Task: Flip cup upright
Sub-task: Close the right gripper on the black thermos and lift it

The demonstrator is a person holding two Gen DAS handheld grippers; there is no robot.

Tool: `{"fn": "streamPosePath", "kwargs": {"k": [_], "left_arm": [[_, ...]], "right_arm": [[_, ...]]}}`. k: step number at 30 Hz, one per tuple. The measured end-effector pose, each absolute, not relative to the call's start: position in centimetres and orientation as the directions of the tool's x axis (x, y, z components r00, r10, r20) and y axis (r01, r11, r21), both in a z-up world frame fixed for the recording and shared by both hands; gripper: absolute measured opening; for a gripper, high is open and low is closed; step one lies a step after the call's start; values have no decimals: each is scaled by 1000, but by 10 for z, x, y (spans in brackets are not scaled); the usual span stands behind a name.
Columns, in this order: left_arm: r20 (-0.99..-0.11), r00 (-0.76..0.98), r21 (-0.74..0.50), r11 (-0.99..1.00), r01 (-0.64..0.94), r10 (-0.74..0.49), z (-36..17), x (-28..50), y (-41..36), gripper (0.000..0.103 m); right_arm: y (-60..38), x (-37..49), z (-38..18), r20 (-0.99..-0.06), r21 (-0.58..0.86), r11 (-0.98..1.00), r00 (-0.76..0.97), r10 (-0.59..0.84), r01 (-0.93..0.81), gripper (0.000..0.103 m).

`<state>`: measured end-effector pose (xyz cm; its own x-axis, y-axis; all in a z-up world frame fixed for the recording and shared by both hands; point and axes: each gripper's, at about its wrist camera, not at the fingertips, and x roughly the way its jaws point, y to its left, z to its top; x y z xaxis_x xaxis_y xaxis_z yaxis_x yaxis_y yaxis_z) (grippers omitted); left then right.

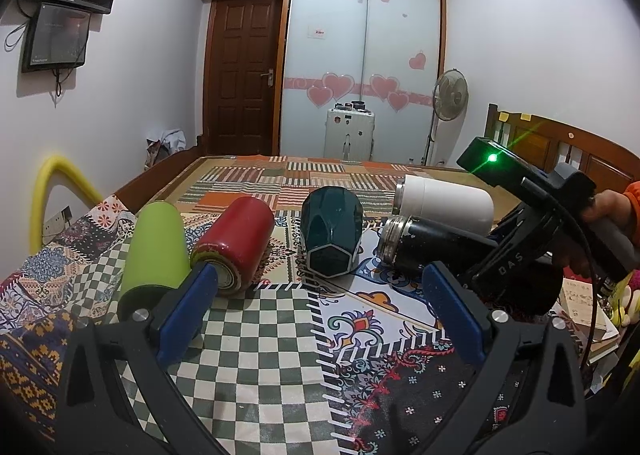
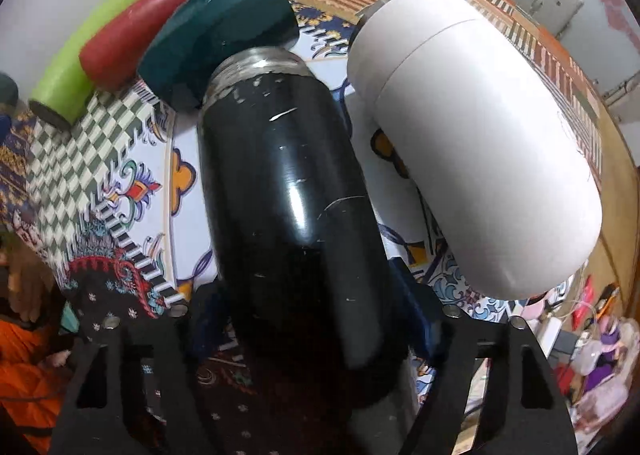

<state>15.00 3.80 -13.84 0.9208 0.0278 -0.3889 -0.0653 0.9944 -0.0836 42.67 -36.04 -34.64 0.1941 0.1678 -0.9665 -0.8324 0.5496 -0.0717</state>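
- Patchwork cloth (image 1: pixel 256 339) in checks and floral panels covers a bed in a bedroom, with a brown door (image 1: pixel 242 71) and heart-stickered sliding wardrobe panels (image 1: pixel 360 55) behind; the teal faceted cup (image 1: pixel 330 235) at mid-cloth serves as the landmark for everything below.
- Far left of the teal cup lies a lime green cup (image 1: pixel 154 251) on its side, its dark end toward the left wrist camera.
- Between the green cup and the teal cup lies a red cup (image 1: pixel 234 243), also on its side, touching or just beside the green one.
- The left gripper (image 1: pixel 320 311) hovers low over the cloth, nearer the camera than the teal cup, level and pointing at the row; its blue fingers (image 1: pixel 188 311) stand wide apart with nothing between them, the left finger overlapping the red cup's end in view.
- The teal cup itself lies tipped over, its hexagonal base facing the left camera.
- Right of the teal cup lies the black cup (image 2: pixel 288 191), on its side, silver rim pointing toward the teal cup.
- The right gripper (image 2: pixel 304 319) comes in from the right, tilted downward, held by a hand (image 1: pixel 600 231) in an orange sleeve; its fingers are clamped on the black cup's lower body.
- Beyond the black cup, further right of the teal cup, lies a white cup (image 2: pixel 472 135) on its side, just beside the black one.
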Motion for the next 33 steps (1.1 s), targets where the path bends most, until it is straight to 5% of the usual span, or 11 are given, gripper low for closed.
{"fn": "streamPosePath", "kwargs": {"k": [33], "left_arm": [[-309,943,-73,986,-153,123,-91,79,69,103]], "right_arm": [[-358,271,-277,-923,-98,513,271,274,-853,63]]}}
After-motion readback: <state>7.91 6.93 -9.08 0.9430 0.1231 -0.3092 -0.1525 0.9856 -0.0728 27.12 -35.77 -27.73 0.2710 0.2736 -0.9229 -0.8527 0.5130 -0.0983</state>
